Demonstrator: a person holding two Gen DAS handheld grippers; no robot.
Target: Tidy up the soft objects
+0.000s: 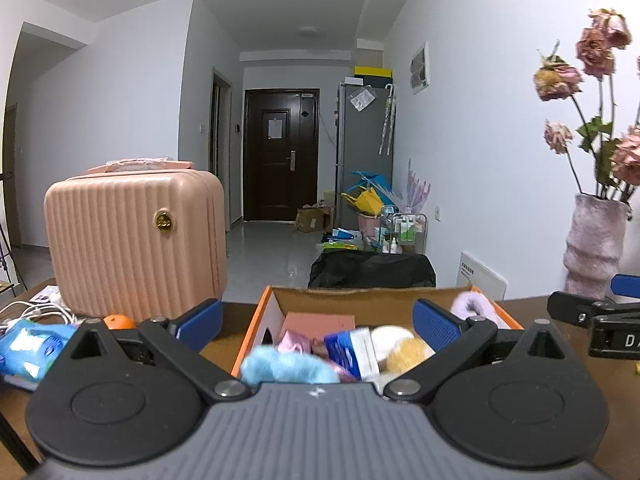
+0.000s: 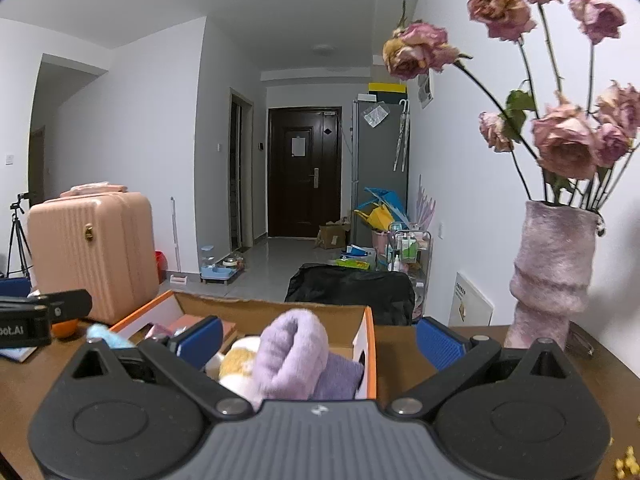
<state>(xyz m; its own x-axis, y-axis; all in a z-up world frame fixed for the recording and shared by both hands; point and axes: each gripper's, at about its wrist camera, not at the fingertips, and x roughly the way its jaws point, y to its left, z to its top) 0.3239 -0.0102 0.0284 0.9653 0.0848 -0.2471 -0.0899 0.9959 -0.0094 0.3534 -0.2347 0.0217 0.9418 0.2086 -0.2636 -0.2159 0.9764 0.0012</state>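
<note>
1. While both tools hover over the table, the left gripper (image 1: 318, 322) and right gripper (image 2: 320, 342) gape wide, holding nothing.
2. Soft toys, including a lilac plush (image 2: 294, 354), fill the orange-edged box (image 2: 370, 354).
3. Beyond, a pink suitcase (image 1: 134, 240) and vase (image 2: 554, 280) flank it.

Both wrist views face the box (image 1: 276, 300) closely, hallway beyond.

Both views: even, cool indoor light w/ soft shadows. Strong fisheye bending and dark vignetted corners are seen. Near items in the orange box (image 1: 256, 322) are blurred; the hallway door (image 2: 304, 172) is rendered sharp.
</note>
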